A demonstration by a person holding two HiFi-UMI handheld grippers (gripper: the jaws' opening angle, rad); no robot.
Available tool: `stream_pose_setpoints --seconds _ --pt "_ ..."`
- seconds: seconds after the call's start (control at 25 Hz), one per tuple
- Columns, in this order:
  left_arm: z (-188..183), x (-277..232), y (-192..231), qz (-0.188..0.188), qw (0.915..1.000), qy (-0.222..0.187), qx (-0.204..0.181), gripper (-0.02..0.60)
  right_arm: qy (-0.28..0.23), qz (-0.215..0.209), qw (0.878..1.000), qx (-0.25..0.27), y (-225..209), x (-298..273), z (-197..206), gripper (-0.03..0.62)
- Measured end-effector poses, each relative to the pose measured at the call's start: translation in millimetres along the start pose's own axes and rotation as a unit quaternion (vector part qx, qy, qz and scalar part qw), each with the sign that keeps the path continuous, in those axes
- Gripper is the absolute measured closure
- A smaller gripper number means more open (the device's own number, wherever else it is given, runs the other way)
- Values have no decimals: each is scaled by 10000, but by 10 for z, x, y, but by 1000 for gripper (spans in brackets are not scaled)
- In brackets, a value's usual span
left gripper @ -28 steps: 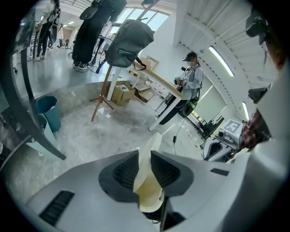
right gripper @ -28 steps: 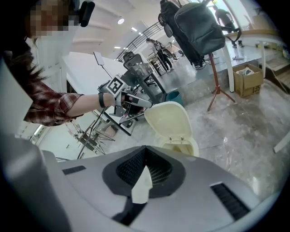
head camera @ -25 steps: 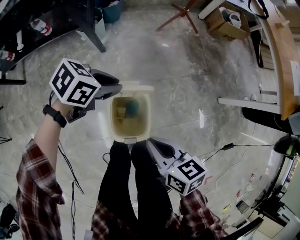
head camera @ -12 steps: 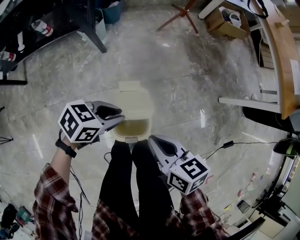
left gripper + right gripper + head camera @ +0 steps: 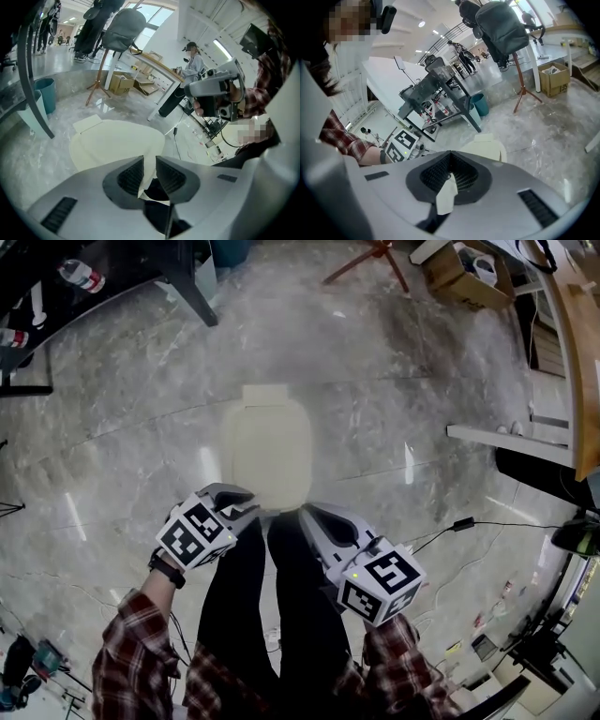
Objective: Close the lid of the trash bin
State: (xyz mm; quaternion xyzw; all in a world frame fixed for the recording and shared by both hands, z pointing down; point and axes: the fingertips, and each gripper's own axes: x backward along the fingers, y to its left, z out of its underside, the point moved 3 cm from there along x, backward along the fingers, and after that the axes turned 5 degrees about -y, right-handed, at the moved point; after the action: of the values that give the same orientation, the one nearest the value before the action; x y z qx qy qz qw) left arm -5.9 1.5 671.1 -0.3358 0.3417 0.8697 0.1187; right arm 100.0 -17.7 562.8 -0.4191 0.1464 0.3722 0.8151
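The cream trash bin (image 5: 265,451) stands on the marble floor with its lid down flat over the top. It also shows in the left gripper view as a pale lid (image 5: 110,140) and in the right gripper view (image 5: 487,147). My left gripper (image 5: 239,505) hangs at the bin's near left corner, its jaws (image 5: 149,159) a narrow gap apart with nothing between them. My right gripper (image 5: 314,517) is at the bin's near right corner, apart from it. Its jaws (image 5: 450,153) are shut, tips touching, and hold nothing.
The person's dark trouser legs (image 5: 272,615) stand right behind the bin. A cable (image 5: 450,526) runs over the floor at the right. A cardboard box (image 5: 469,268) and a wooden table (image 5: 577,352) are at the far right, black desk legs (image 5: 187,287) at the far left.
The lid stood open with the bin's inside showing; it came down and now lies shut. My left gripper moved from beside the open lid down to the bin's near edge.
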Motion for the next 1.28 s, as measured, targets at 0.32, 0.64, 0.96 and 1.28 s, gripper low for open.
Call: stream_pose_setpoints --seconds 0.32,0.64,0.96,1.28 --pt "510 -471 86 -324 9986 416 73 495 204 105 9995 -238 -136 -147 299 582" --pt "789 -773 209 -422 9955 828 176 495 340 111 9988 -348 -177 -276 472 582" --pt "840 -809 308 -585 9928 1025 188 556 418 85 9984 -380 -151 -360 531 582" --pt "873 -873 345 -534 9893 1319 305 571 457 128 9981 -392 -212 -381 570 582"
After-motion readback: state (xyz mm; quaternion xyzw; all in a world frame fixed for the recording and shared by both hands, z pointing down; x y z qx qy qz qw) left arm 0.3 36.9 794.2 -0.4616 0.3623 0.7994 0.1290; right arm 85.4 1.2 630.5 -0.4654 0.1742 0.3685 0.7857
